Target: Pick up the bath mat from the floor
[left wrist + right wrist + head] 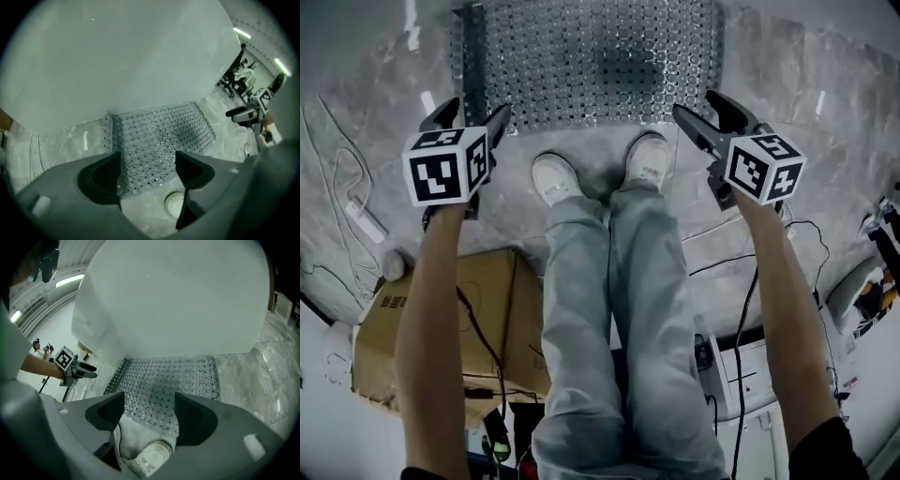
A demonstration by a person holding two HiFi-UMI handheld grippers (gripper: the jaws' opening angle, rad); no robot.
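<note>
The bath mat (591, 61) is a clear studded sheet lying flat on the marble floor just ahead of my feet. In the left gripper view the bath mat (159, 136) fills the floor beyond the jaws, and in the right gripper view the mat (168, 380) does the same. My left gripper (476, 114) hovers above the mat's near left corner. Its jaws stand open with nothing between them (147, 161). My right gripper (697, 105) hangs over the near right corner, also open and holding nothing (149, 401).
My white shoes (558, 178) stand at the mat's near edge. A cardboard box (455, 319) sits behind me on the left, with cables (337, 206) on the floor beside it. A large white wall (117, 56) rises right behind the mat. White equipment (750, 375) lies at the lower right.
</note>
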